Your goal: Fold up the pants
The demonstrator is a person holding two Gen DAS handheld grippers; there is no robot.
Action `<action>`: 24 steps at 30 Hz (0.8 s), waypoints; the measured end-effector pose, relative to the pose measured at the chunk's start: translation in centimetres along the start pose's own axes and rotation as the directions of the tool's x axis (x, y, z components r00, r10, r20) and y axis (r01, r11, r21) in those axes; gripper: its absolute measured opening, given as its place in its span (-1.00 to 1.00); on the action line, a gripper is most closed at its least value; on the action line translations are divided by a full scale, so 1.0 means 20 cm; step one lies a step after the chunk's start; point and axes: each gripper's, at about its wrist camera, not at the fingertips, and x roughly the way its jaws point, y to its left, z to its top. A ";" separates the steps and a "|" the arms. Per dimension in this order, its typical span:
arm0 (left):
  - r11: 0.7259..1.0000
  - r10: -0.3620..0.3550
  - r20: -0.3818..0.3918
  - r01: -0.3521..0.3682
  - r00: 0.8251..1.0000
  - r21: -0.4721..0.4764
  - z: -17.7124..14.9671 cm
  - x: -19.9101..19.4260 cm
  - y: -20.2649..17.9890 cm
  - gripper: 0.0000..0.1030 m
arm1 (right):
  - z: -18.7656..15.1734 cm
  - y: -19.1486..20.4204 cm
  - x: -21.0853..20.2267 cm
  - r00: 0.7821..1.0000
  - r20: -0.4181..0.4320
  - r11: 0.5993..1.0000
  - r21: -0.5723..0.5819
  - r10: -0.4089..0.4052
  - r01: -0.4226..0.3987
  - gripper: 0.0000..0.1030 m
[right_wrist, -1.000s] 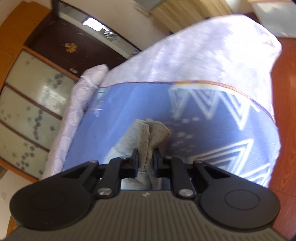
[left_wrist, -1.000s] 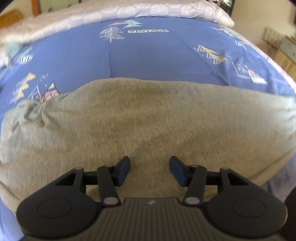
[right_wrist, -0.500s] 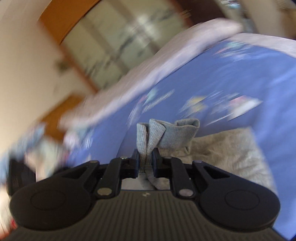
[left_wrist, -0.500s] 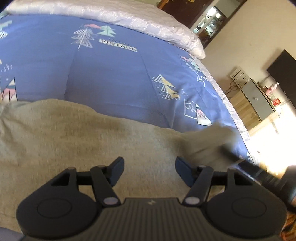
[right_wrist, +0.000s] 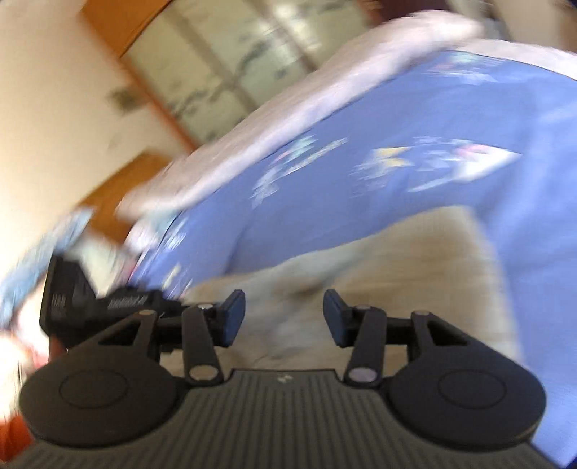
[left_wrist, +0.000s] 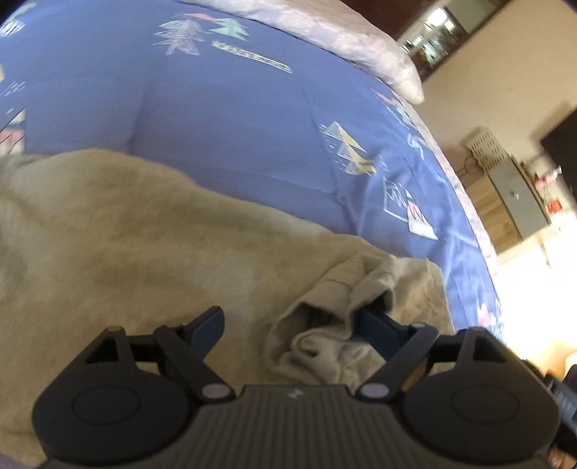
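Observation:
Grey-beige pants (left_wrist: 126,245) lie spread on a blue patterned bedspread (left_wrist: 223,119). A bunched cuff end (left_wrist: 335,306) rests on the pants between my left gripper's fingers. My left gripper (left_wrist: 288,324) is open wide, low over the pants; the cuff lies against its right finger (left_wrist: 378,328). In the blurred right wrist view, my right gripper (right_wrist: 283,317) is open and empty just above the pants (right_wrist: 389,259). The left gripper's body (right_wrist: 72,299) shows at that view's left edge.
A white quilt (left_wrist: 324,32) runs along the bed's far side. A wooden cabinet (left_wrist: 512,205) stands past the bed's right edge. A wardrobe with patterned glass doors (right_wrist: 223,72) and a wooden headboard (right_wrist: 119,180) show in the right wrist view.
My right gripper has opened and let go of the cuff, which now lies on the pants by my left gripper. The left gripper has opened wider.

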 end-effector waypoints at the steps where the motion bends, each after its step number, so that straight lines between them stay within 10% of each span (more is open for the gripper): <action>1: 1.000 0.011 -0.013 -0.010 1.000 0.024 0.00 0.03 -0.03 0.57 | 0.01 -0.05 -0.03 0.999 0.022 0.999 0.036 -0.030 0.029 -0.01; 4: 0.996 0.042 -0.055 -0.038 0.998 0.079 -0.02 0.09 -0.11 0.27 | 0.01 -0.21 -0.12 0.989 0.075 0.982 0.149 -0.124 0.112 0.01; 6: 0.990 0.088 -0.061 -0.080 0.994 0.118 -0.03 0.10 -0.15 -0.57 | -0.02 -0.28 -0.17 0.984 0.088 0.967 0.217 -0.152 0.130 0.01; 8: 0.990 0.092 -0.072 -0.084 0.993 0.112 -0.03 0.09 -0.15 -0.70 | -0.02 -0.30 -0.18 0.982 0.091 0.960 0.240 -0.167 0.141 0.01; 13: 0.999 0.033 -0.049 -0.032 0.998 0.016 0.02 -0.08 -0.08 -0.73 | -0.04 -0.30 -0.18 0.983 0.079 0.958 0.249 -0.165 0.141 0.01; 17: 0.990 0.130 0.001 -0.130 0.991 -0.062 0.02 -0.25 0.10 -0.70 | -0.06 -0.28 -0.19 0.987 0.067 0.970 0.207 -0.146 0.129 0.01; 20: 0.948 0.253 -0.042 -0.256 0.967 -0.189 0.01 -0.27 0.31 -0.16 | -0.07 -0.26 -0.15 0.990 0.050 0.977 0.175 -0.133 0.123 0.01; 24: 0.939 0.157 0.025 -0.141 0.987 -0.313 -0.04 -0.41 0.46 -0.06 | -0.08 -0.21 -0.11 0.992 0.038 0.983 0.141 -0.123 0.116 0.01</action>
